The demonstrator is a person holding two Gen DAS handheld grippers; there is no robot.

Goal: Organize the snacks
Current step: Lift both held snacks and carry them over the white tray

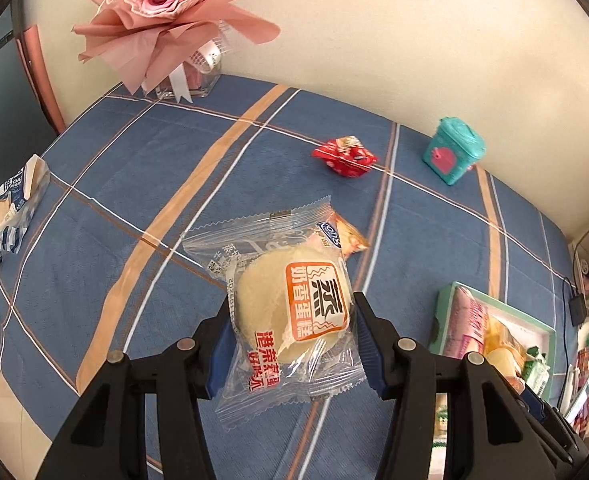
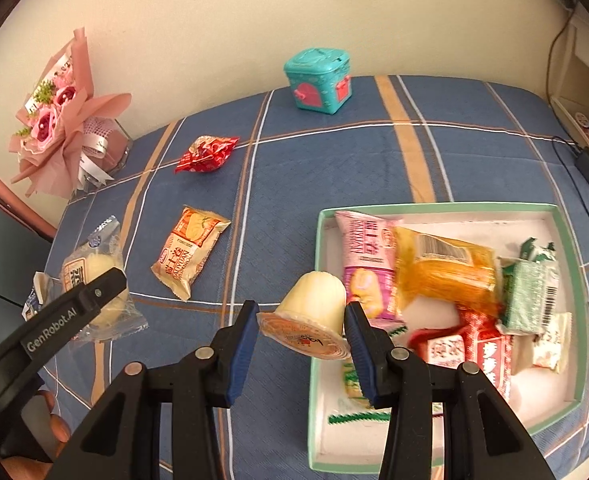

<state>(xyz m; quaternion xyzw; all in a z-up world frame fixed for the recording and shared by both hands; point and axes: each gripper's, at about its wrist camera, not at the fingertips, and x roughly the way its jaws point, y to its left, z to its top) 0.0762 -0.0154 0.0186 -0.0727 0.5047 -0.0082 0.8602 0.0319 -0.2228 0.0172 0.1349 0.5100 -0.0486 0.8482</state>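
1. Your left hand-held gripper [image 1: 292, 334] is clamped on a steamed cake packet [image 1: 290, 312]: a round, pale, soft-looking cake in crinkly clear film with an orange label, pinched between the blue ribbed pads.
2. Your right hand-held gripper [image 2: 300, 334] holds its fingers around a jelly cup [image 2: 308, 320], a ribbed, translucent, cream-coloured plastic cup lying on its side with its foil lid toward you. The right pad touches the cup; a sliver of gap shows at the left pad, so I cannot tell whether the grip is firm.
3. The cup sits at the near left rim of the mint-green tray [image 2: 566, 308], a shallow white-lined box just ahead and right of your right hand-held gripper, already heaped with glossy packets in pink, orange, green and red.
4. Ahead and left of the right hand-held gripper, an orange flat snack packet [image 2: 190, 256] lies on the blue plaid bedspread [image 2: 302, 184]; farther ahead lies a crumpled red foil wrapper [image 2: 206, 154].
5. At the far edge stand a teal plastic box [image 2: 318, 80] and, far left, a pink paper bouquet [image 2: 60, 120].
6. Left of your left hand-held gripper lies a blue-and-white packet [image 1: 14, 204].
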